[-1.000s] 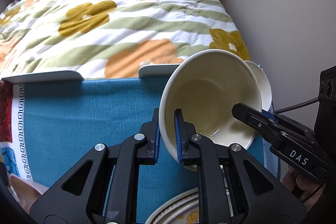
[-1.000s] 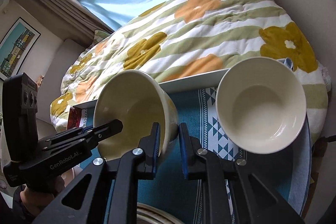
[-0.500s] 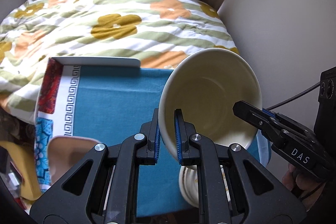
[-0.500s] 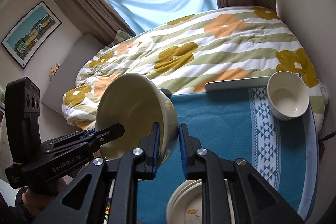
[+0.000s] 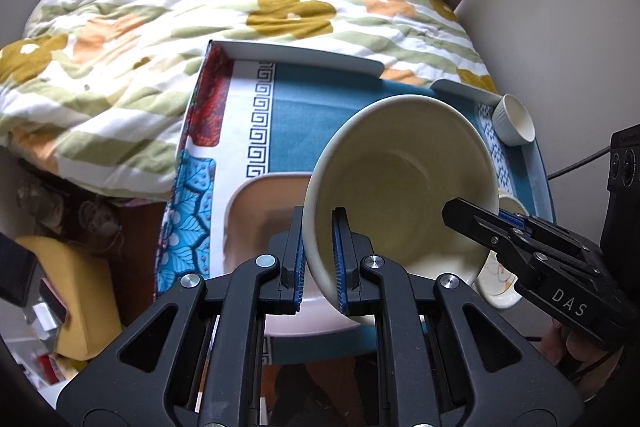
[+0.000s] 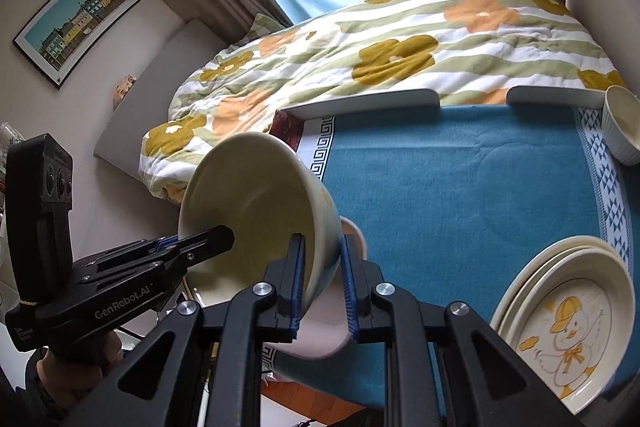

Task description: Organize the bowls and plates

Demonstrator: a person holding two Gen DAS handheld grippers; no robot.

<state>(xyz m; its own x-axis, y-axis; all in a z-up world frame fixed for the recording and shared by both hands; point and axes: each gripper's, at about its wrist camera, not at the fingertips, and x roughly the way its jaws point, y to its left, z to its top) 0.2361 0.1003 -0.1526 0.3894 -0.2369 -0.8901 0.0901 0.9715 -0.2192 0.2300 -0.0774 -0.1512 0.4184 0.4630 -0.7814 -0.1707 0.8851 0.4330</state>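
A large cream bowl (image 5: pixel 400 187) (image 6: pixel 248 195) hangs tilted in the air, gripped at opposite sides of its rim. My left gripper (image 5: pixel 319 227) (image 6: pixel 216 241) is shut on the rim's left side. Across from it, my right gripper (image 6: pixel 321 251) (image 5: pixel 472 219) is shut on the other side. Under the bowl lies a pink square dish (image 5: pixel 256 211) (image 6: pixel 320 335) at the left end of the blue-clothed table (image 5: pixel 304 115) (image 6: pixel 460 179). A stack of cream plates (image 6: pixel 568 319) (image 5: pixel 500 283) with a duck picture sits at the near right. A small ribbed white bowl (image 5: pixel 514 123) (image 6: pixel 624 127) stands in the far right corner.
A bed with a flowered quilt (image 5: pixel 240 11) (image 6: pixel 400 43) runs along the table's far edge. A wall (image 5: pixel 560 27) closes the right side. Left of the table lie a yellow cushion (image 5: pixel 80 299) and clutter on the floor. A hand (image 5: pixel 576 347) holds the right gripper's handle.
Both grippers have carried the big bowl leftward along the table, away from the small white bowl. It now hangs over the pink dish, and the plate stack lies off to the right.
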